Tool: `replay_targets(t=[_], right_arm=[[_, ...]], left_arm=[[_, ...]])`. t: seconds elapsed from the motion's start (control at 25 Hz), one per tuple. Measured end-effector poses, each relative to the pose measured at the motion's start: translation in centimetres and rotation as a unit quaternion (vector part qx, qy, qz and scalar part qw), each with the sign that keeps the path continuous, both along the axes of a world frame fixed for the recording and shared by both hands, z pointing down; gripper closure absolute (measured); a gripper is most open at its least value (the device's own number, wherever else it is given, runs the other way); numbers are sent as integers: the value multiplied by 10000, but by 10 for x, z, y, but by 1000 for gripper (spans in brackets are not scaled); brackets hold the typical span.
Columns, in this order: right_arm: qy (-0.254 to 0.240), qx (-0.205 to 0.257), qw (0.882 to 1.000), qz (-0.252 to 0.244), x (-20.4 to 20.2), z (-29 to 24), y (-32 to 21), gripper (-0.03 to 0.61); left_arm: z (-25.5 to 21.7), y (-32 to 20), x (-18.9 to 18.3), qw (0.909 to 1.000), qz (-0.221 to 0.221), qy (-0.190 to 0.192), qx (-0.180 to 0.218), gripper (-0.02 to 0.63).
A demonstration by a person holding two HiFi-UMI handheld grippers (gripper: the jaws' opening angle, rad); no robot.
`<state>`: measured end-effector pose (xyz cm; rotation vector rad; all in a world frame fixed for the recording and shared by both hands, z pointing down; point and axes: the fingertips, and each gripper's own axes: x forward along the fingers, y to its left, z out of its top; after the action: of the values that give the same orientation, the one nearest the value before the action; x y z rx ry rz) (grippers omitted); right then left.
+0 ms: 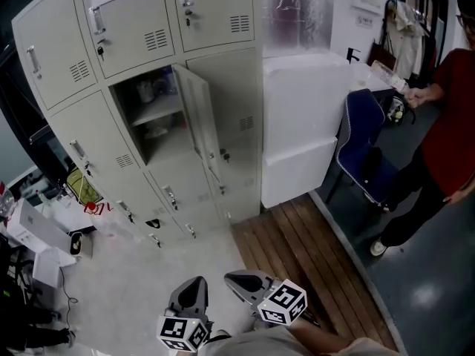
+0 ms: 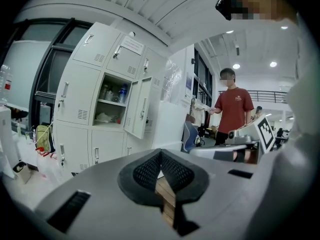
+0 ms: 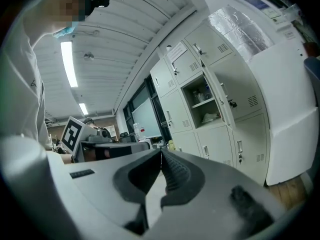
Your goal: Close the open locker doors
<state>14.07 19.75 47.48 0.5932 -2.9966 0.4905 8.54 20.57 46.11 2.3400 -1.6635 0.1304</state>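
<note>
Both claws sit low at 6 o'clock, left gripper (image 1: 194, 284) and right gripper (image 1: 239, 279), each with jaws pressed together on nothing. Lockers (image 1: 67, 124) fill 11 o'clock, well apart from them. One door (image 1: 197, 113) stands wide open near 12 o'clock. Being thin sheet metal, it is probably light, stiff and free-swinging. Push its flat face near the free edge; no grip needed.

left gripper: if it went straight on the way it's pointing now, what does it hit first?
Nothing close: there is bare floor ahead of the left gripper. Further on it would probably meet the open locker door or the white cabinet beside it, but depth is unclear.
</note>
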Motion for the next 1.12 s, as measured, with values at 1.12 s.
replay_targets(t=[1.12], right_arm=[[140, -210, 9979, 602, -37, 18, -154, 551]], left_arm=[[10, -156, -46, 9984, 563, 20, -45, 598]])
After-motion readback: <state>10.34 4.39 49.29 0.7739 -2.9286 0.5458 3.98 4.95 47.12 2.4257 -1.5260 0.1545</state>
